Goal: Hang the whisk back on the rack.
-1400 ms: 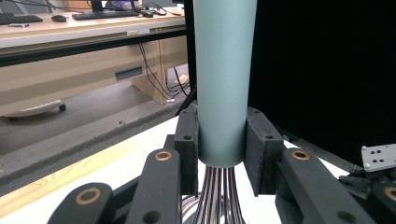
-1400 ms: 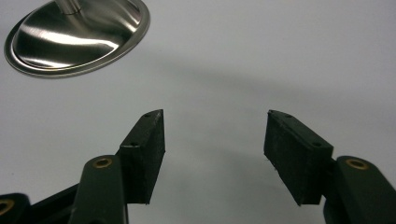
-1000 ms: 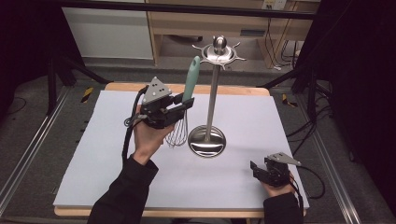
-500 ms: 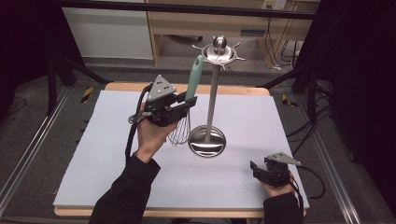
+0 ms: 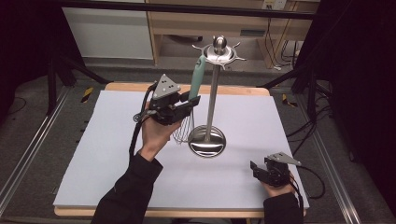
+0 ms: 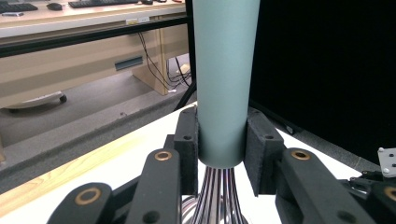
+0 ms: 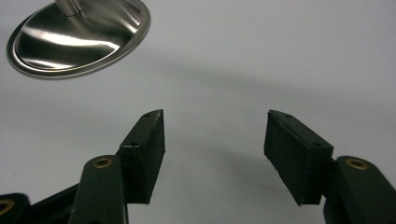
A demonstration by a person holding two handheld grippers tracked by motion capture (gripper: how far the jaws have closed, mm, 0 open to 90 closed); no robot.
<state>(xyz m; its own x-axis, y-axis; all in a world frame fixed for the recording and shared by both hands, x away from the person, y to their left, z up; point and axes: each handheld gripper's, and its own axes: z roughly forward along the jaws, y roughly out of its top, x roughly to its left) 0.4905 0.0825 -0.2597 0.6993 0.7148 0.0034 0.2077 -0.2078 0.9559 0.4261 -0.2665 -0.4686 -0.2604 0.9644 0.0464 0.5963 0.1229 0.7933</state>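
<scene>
Whisk point(image 5: 195, 86) now lifted closer to rack point(image 5: 215, 52) hooks, clamped in left gripper point(image 5: 190, 103), perhaps nearly hung; right gripper point(image 5: 256, 169) wide open, empty.

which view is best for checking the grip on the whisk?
Left gripper view: the left hand-held gripper pads clamp the whisk at the base of its teal handle, close up. High view shows the whisk held upright beside the stand, small. Right gripper view gives the stand's base alone.
</scene>
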